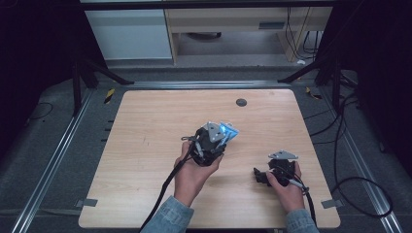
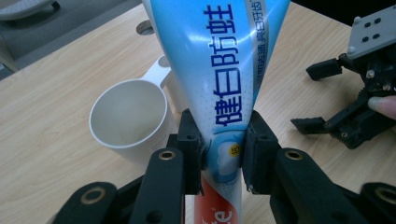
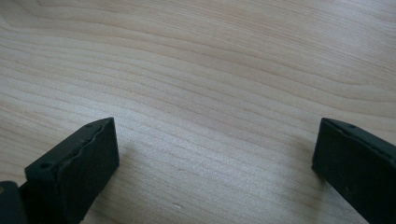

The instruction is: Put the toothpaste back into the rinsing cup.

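The left gripper (image 2: 219, 154) is clamped on a blue and white toothpaste tube (image 2: 224, 70), its two jaws pressing the tube from either side just above the red band near the tube's lower end, so the tube stands up and away from the camera with its broad crimped end farthest out. A white cup (image 2: 128, 119) stands on the wooden table (image 2: 42, 126) just beside the tube, to its left in the left gripper view, open mouth up and handle pointing away; whether tube and cup touch cannot be told. The work in hand looks like setting the tube into the cup. To do it well, the tube should be lifted clear of the cup's rim, brought over the middle of the mouth, and tipped so one end leads straight down, since the wide crimped end could catch the rim and tip the light cup. The hold sits low on the tube, so it may swing; a slow move would help, and the jaws should part only once the tube rests inside. The right gripper (image 1: 265, 175) lies well apart from the cup, low over the table near the person's side, its jaws spread wide and holding nothing; it could steady the cup.
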